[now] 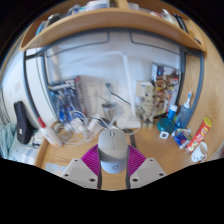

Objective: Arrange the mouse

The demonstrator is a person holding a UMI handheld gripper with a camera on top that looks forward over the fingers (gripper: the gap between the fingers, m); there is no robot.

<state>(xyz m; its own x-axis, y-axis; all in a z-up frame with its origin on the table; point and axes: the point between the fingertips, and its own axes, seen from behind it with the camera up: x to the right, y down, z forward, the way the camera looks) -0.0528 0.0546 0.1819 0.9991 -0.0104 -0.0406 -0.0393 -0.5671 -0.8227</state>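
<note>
A grey and white computer mouse sits between my two fingers, with its rear end near me and its nose pointing away. My gripper has both magenta pads pressed against the mouse's sides. The mouse is held over the wooden desk.
Beyond the mouse the desk carries clutter: a clear glass jar to the left, boxes and bottles to the right, a white cup at the far right. A curved wooden shelf spans overhead. A white wall stands behind.
</note>
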